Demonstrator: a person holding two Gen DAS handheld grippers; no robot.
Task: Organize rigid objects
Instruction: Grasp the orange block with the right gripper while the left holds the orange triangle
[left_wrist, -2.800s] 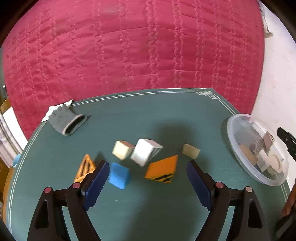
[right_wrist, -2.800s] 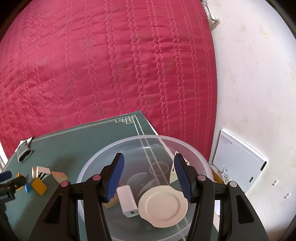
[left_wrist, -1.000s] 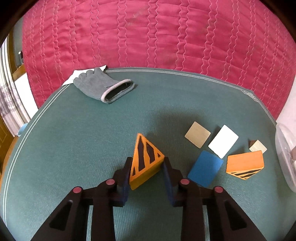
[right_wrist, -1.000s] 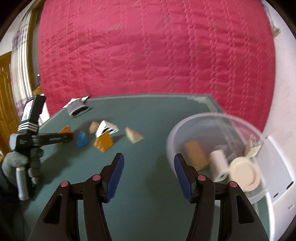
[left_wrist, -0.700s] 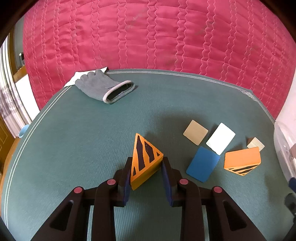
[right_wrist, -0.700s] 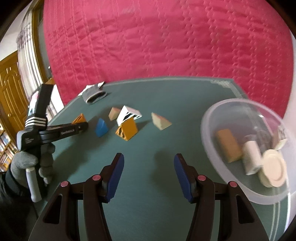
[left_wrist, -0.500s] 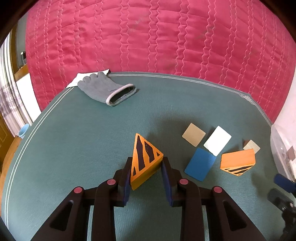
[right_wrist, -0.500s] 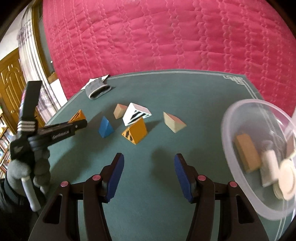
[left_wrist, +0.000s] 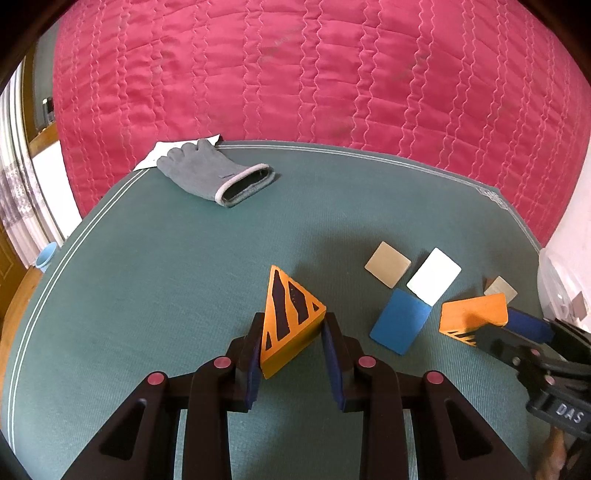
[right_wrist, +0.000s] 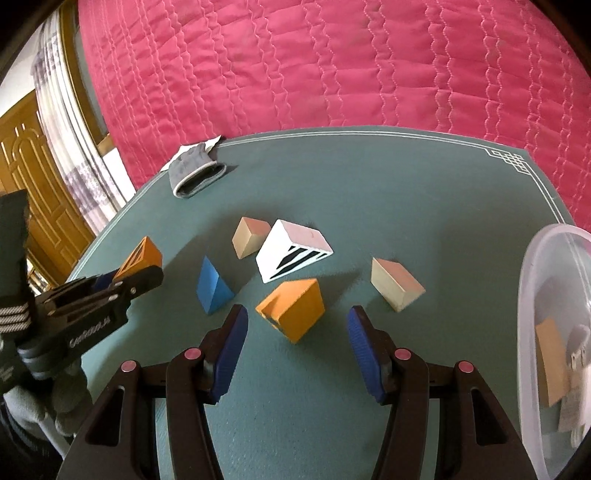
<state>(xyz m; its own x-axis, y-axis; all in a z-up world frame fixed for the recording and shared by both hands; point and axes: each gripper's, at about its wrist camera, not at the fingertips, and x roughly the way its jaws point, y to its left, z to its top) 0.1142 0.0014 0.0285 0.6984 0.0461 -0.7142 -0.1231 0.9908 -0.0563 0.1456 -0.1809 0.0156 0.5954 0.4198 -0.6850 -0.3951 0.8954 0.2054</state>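
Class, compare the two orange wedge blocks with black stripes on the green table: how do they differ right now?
The orange striped wedge block at the left is clamped between the left gripper pads; the orange striped wedge block in the middle sits free on the green table, in front of the open right gripper. The first shows its striped triangular face; the second shows mostly plain orange sides. Both are orange wedges.

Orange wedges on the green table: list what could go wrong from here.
1. The left hand-held gripper pinches its striped orange wedge only near the lower end; it might pivot or slip when lifted.
2. The right hand-held gripper is open around the other orange wedge, which sits skewed; closing could twist it out.
3. The blue wedge lies close to the left finger and may get knocked.
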